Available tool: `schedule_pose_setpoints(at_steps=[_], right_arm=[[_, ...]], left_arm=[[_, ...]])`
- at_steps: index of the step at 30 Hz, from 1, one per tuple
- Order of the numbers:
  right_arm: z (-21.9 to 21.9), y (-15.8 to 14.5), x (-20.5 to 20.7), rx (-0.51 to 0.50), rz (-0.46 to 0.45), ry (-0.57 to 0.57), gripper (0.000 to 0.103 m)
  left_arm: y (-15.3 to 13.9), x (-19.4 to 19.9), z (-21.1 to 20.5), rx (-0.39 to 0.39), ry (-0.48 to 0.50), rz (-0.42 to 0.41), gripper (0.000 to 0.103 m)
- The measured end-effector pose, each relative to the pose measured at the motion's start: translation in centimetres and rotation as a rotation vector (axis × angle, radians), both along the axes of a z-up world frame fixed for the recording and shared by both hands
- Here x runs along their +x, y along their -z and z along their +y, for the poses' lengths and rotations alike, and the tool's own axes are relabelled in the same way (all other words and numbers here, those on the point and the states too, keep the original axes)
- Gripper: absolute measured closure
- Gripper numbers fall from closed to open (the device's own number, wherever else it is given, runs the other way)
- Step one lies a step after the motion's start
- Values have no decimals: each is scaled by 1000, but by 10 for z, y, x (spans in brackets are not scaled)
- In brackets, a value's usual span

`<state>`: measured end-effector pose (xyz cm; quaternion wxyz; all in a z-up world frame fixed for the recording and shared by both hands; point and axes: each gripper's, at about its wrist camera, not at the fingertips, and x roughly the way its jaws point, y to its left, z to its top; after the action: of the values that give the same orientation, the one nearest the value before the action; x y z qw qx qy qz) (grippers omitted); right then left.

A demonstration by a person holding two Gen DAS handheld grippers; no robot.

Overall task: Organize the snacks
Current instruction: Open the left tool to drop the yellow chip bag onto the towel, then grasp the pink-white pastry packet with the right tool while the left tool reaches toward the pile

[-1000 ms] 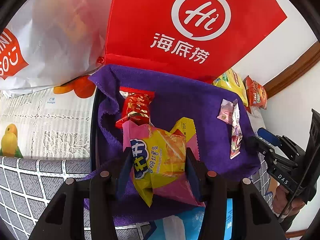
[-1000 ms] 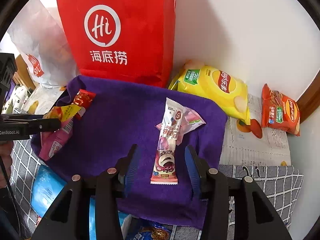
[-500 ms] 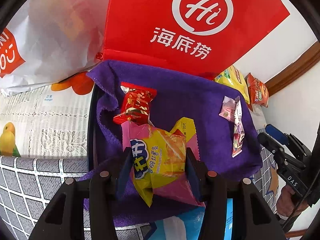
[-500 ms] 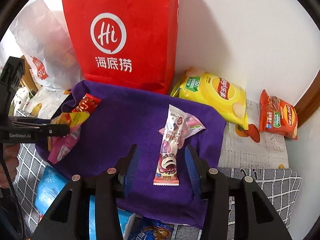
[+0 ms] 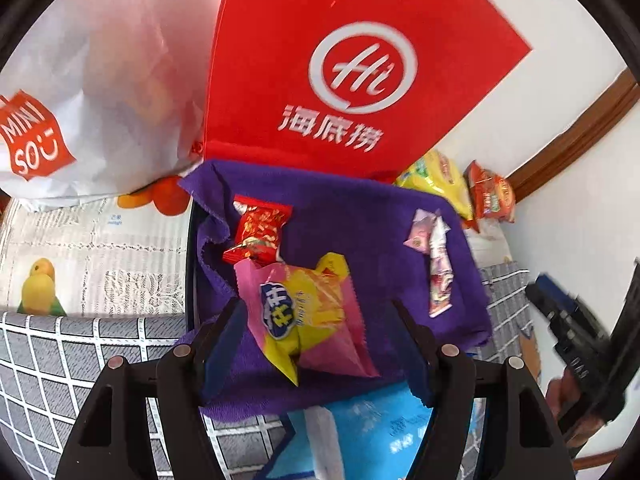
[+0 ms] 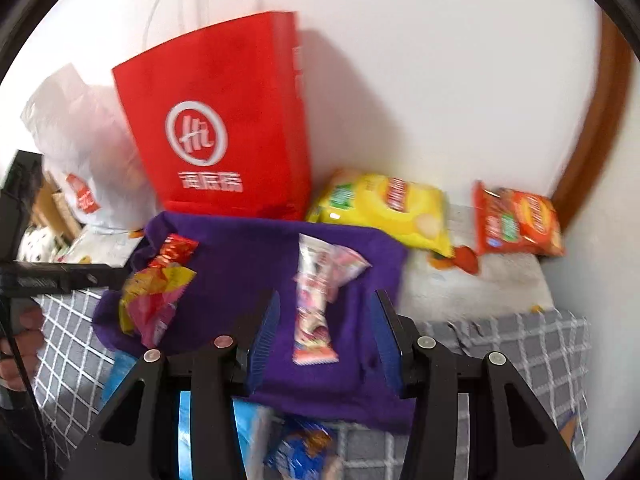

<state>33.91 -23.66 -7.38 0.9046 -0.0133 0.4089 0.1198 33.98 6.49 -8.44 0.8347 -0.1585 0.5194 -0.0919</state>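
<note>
Straddling yellow-pink snack pack [image 5: 308,316] at 6 o'clock on purple cloth [image 5: 360,224] | left tool [image 5: 320,344] fingers apart, right tool [image 6: 322,340] apart too | light, crinkly, slippery: you pinch mid-body.

The counter [image 6: 500,344] is wearing two coverings: a grey cloth with a white grid along its near edge and a pale fruit-printed sheet [image 5: 100,256] toward the wall. A purple towel [image 6: 248,264] is lying across the middle, overlapping both. At the far edge, a tall red paper bag with a white round logo [image 6: 224,128] is standing against the wall, touching the towel's far hem, with a white plastic shopping bag [image 5: 100,92] slumping beside it toward the left end. Toward the far right corner, a yellow chip bag [image 6: 392,208] and a smaller red-orange chip bag [image 6: 516,220] are lying flat. A light blue packet [image 5: 372,432] is sticking out at the towel's near hem.
</note>
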Motion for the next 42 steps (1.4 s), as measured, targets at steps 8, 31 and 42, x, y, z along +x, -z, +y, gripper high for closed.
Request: schedule_pose_setpoints(at_steps=[8,31,42], right_arm=[[-29,33,-54,13,109,42,64],[-8,107,-115,-86,164,-59,65],[-37,112,-140,-17,103,91,64]], left_arm=[[-26,-18,-5,-23,31,-38,34],[-52,-31,-12,-32,57,-82,31],[-79,-64,-39,61,106,-202,31]])
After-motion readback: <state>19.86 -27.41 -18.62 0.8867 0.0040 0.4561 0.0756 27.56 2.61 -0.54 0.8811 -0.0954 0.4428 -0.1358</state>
